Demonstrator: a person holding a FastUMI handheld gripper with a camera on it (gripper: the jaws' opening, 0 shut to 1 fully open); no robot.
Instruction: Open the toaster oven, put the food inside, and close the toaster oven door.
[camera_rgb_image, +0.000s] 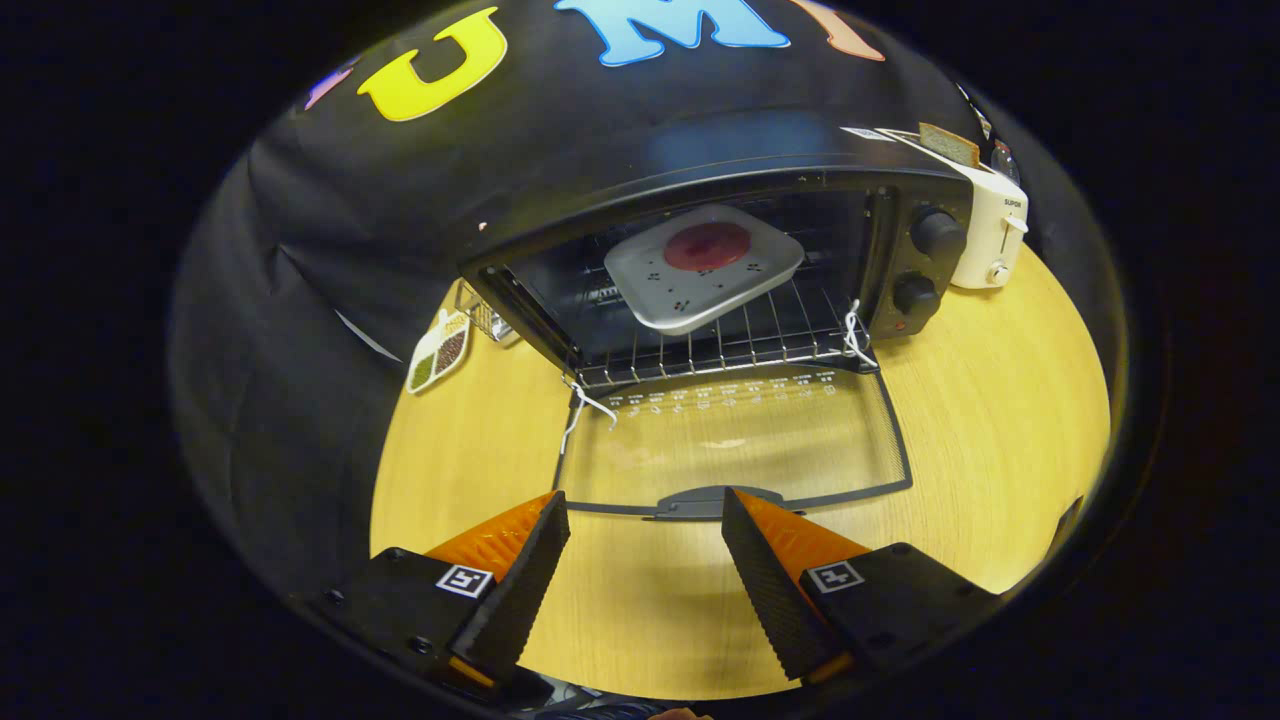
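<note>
Black toaster oven (700, 270) open, food already in on the rack.
I see my orange-and-black gripper (645, 545) with fingers spread and empty over the round wooden worktop (1000, 440), tips just short of the lowered glass door's handle (705, 503) (door lying flat); the grey square plate (700, 265) with red food (707, 245) sits inside.

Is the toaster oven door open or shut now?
Open: the glass door lies flat on the table, the plate sits inside, and the open gripper is empty.
</note>
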